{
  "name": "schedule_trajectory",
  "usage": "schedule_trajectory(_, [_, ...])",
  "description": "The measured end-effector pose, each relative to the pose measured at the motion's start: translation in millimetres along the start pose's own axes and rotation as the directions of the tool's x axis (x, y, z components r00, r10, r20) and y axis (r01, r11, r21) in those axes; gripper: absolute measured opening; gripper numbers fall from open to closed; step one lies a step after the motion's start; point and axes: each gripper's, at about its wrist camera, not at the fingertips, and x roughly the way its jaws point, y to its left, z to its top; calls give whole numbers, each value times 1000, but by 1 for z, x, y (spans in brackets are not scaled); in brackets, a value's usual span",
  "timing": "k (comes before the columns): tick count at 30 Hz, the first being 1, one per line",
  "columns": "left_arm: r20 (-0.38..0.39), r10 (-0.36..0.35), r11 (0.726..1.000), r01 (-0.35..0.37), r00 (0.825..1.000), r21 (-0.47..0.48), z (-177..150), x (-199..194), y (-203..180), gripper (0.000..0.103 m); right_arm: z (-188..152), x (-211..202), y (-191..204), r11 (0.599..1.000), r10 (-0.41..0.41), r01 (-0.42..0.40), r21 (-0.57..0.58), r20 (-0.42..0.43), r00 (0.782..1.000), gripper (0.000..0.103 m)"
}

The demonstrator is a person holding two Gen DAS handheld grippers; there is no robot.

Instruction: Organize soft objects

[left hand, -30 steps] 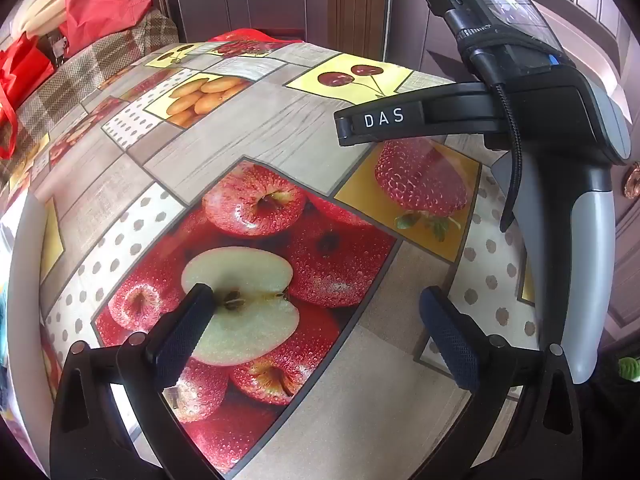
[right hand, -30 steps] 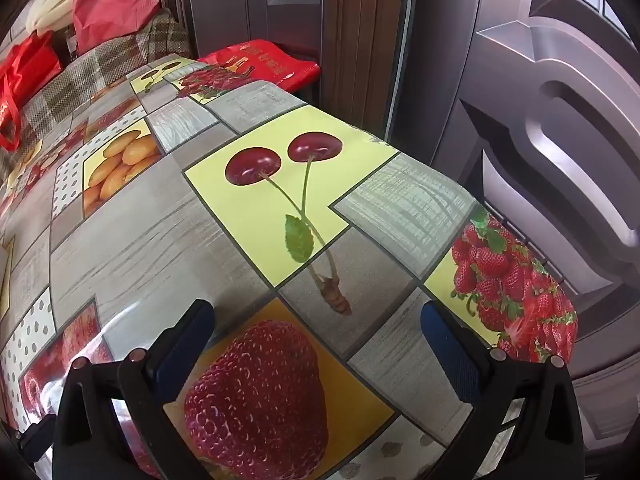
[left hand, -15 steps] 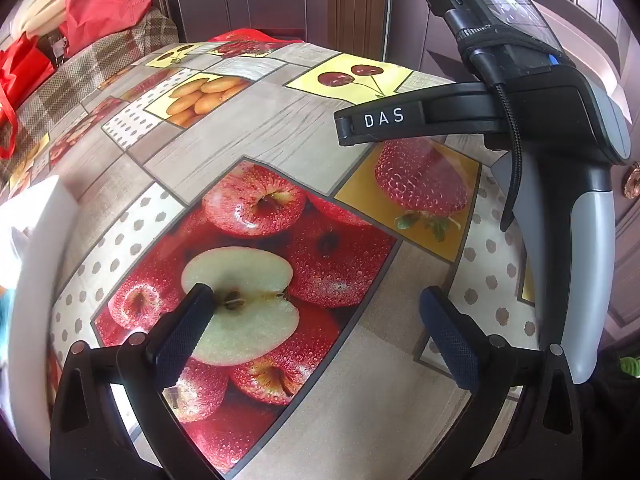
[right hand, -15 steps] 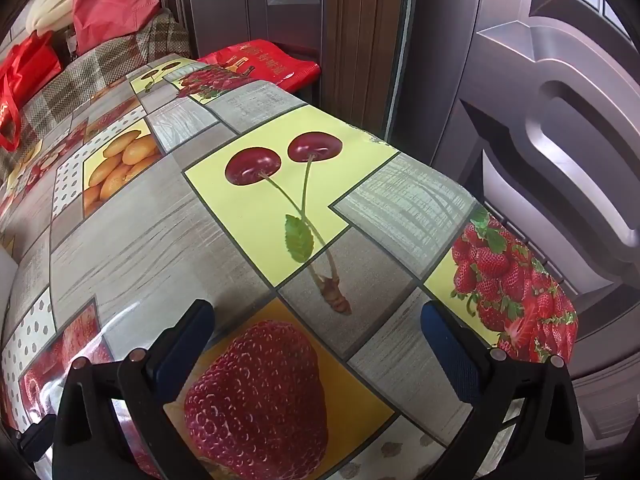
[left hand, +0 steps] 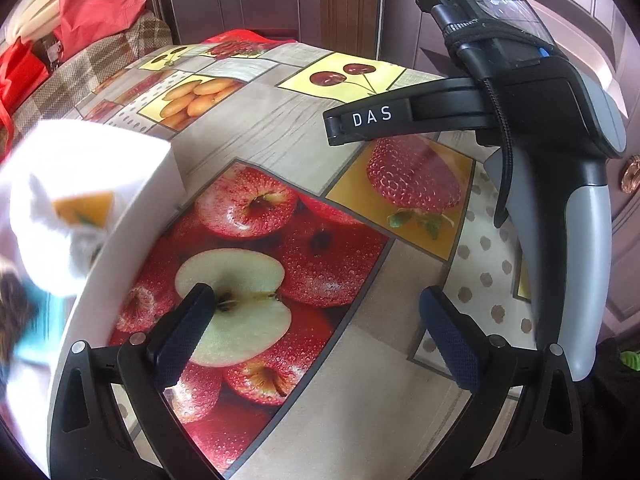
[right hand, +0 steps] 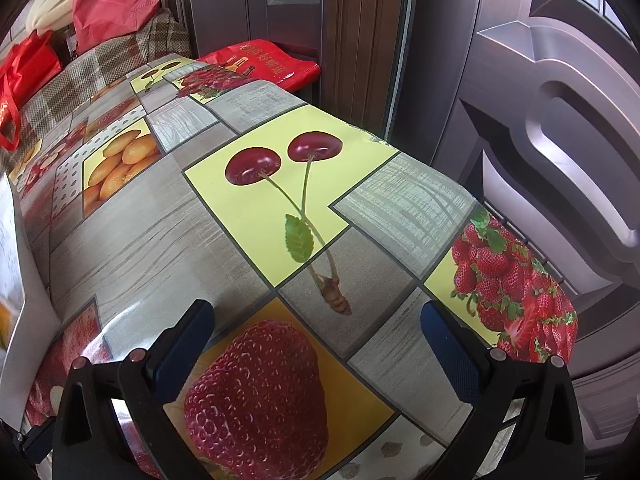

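A white box [left hand: 132, 216] stands at the left of the fruit-print table [left hand: 260, 136], blurred by motion. Inside it lie soft things: something white with an orange patch [left hand: 60, 216] and something teal [left hand: 36, 332]. My left gripper [left hand: 312, 336] is open and empty, low over the apple print, right of the box. My right gripper [right hand: 316, 344] is open and empty over the strawberry print; its body shows in the left wrist view [left hand: 520, 100]. The box's edge shows at the far left of the right wrist view [right hand: 16, 264].
Red bags [right hand: 108, 4] and a plaid cover [right hand: 100, 64] lie at the table's far left end. A red bag [right hand: 260, 60] sits behind the table. Dark doors [right hand: 540, 100] stand close beyond the table's far and right edges.
The white box has slid in from the left, further onto the table and into view. Both grippers have stayed where they were, open.
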Motion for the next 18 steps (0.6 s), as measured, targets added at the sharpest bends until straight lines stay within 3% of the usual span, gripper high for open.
schedule_trajectory(18, [2,1,1000,-1,1000,1,0,1,1,102,0,0,0,1000,0,0,0,0,1000,103])
